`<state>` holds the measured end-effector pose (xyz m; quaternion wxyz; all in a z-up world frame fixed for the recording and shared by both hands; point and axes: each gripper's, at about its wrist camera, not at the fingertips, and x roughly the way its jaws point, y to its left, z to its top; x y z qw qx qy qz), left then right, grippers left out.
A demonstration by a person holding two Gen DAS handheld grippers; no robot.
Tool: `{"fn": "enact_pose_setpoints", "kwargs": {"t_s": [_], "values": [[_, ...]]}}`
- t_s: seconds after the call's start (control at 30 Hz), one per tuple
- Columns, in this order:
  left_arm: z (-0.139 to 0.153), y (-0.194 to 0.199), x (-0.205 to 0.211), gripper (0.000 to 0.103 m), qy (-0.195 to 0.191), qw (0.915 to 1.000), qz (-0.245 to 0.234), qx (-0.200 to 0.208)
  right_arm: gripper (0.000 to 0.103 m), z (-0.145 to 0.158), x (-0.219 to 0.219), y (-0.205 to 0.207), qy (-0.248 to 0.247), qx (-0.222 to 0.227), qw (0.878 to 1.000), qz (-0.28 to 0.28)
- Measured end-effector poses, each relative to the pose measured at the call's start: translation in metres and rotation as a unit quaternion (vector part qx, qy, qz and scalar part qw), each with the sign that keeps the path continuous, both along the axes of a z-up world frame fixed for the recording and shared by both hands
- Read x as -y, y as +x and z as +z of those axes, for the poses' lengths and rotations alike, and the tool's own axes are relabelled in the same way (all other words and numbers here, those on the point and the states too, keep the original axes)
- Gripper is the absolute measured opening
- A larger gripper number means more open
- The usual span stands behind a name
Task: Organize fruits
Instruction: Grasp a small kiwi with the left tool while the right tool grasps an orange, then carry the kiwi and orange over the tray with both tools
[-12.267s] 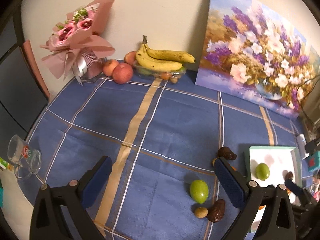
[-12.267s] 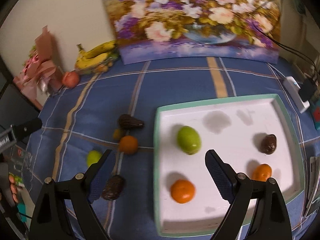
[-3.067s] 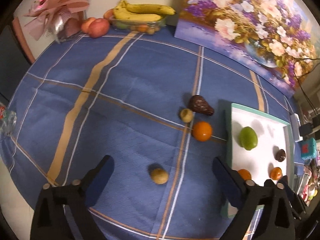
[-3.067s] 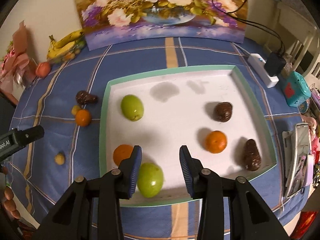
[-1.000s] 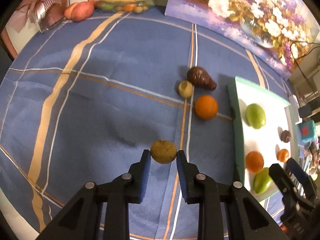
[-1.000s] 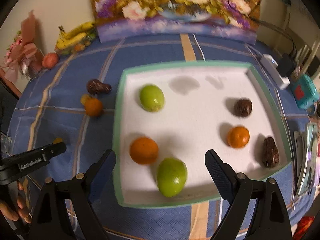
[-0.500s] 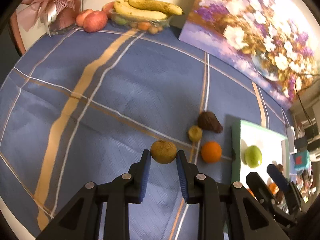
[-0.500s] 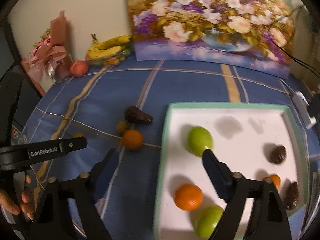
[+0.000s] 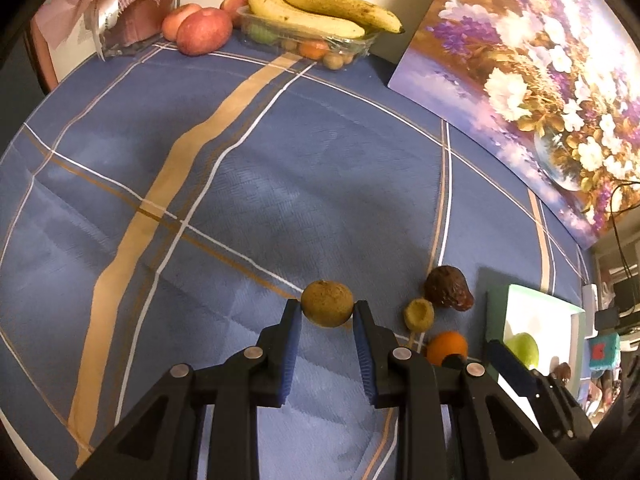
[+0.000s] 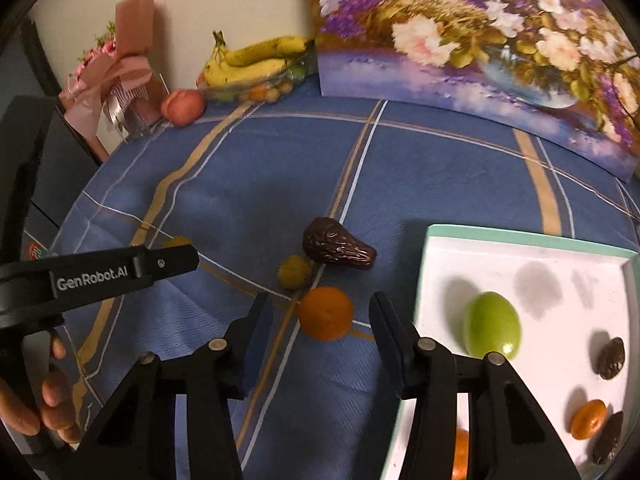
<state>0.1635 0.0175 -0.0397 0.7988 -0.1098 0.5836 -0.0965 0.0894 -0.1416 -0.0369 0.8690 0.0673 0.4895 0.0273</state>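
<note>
Partly done, judging by the white tray (image 10: 520, 248): already loaded with a green fruit (image 10: 493, 325), a small orange one (image 10: 588, 419) and two dark ones. Left on the blue-clothed bench (image 9: 280, 168): an orange (image 10: 325, 313), a small yellow fruit (image 10: 295, 271) and a dark wrinkled fruit (image 10: 338, 249), close together beside the tray.

Left hand-held gripper (image 9: 327, 314) clamped on a small brown fruit (image 9: 327, 304), held above the cloth. Right hand-held gripper (image 10: 320, 312) spread wide, either side of the orange, not touching.

Tray's near edge hidden behind the right gripper; dark fruits too blurred to identify.
</note>
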Motion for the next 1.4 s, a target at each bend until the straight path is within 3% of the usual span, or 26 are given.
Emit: {"fn": "enact_pose_setpoints", "kwargs": {"t_s": [0.37,0.5,0.6,0.9,1.2,1.4], "values": [[-0.013,0.013,0.008,0.028,-0.003,0.9999,0.002,-0.012,0.049,-0.024,-0.008,0.018,-0.024,-0.03,0.999,0.004],[-0.014,0.014,0.012,0.028,-0.006,0.9999,-0.002,-0.01,0.037,-0.029,-0.008,0.018,-0.028,-0.035,0.999,0.004],[-0.009,0.013,0.011,0.028,-0.01,0.9999,-0.001,-0.005,0.037,-0.027,-0.008,0.017,-0.028,-0.034,0.999,0.005],[0.028,0.009,0.009,0.028,-0.022,0.999,-0.004,0.04,0.037,0.01,0.008,0.011,-0.012,-0.004,1.0,-0.022],[0.059,0.0,0.027,0.028,-0.039,0.9964,-0.022,0.073,0.037,0.052,0.059,-0.004,-0.002,0.012,0.994,-0.105],[0.066,-0.013,0.061,0.028,-0.04,0.9945,-0.061,0.075,0.037,0.064,0.104,-0.022,0.001,0.012,0.986,-0.163]]}}
